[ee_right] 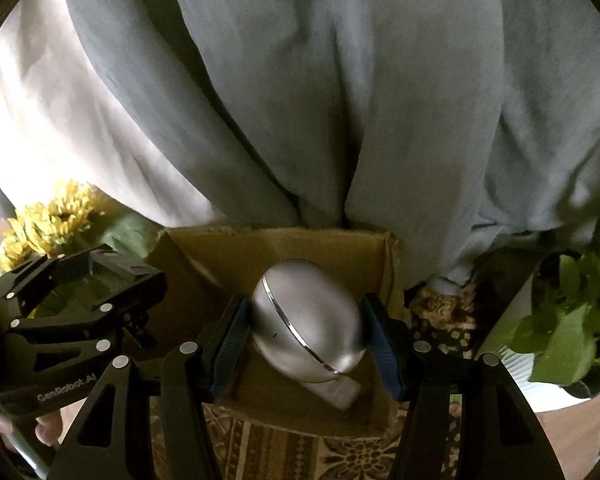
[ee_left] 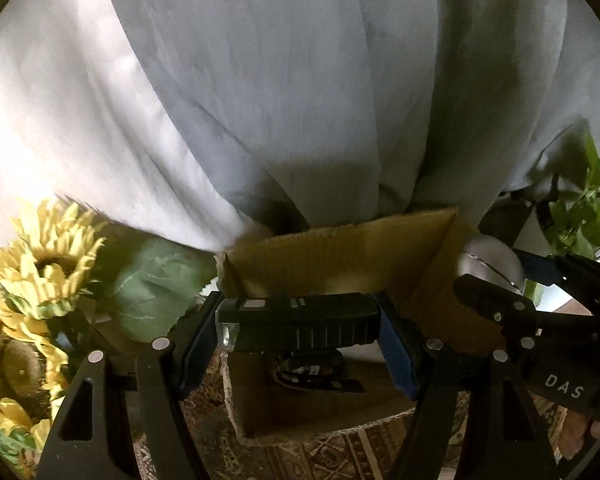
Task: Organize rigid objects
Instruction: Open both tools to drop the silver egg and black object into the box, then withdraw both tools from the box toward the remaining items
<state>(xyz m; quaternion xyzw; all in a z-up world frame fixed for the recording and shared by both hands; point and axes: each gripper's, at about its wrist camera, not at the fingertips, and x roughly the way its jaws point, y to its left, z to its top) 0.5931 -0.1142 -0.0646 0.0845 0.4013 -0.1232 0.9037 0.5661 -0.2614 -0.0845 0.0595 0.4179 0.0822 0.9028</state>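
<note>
My left gripper (ee_left: 296,340) is shut on a black bike light (ee_left: 300,322), held crosswise over the open cardboard box (ee_left: 340,244). A black strap piece (ee_left: 316,374) lies on the box floor below it. My right gripper (ee_right: 304,340) is shut on a silver egg-shaped object (ee_right: 306,324) with a chrome band, held over the same box (ee_right: 228,256). A white item (ee_right: 336,390) lies in the box under the egg. The right gripper also shows in the left wrist view (ee_left: 540,308), and the left gripper shows in the right wrist view (ee_right: 80,304).
Artificial sunflowers (ee_left: 32,280) stand left of the box. A green potted plant (ee_right: 572,320) stands to the right. A grey curtain (ee_left: 300,100) hangs right behind the box. A patterned cloth (ee_right: 300,456) covers the surface under the box.
</note>
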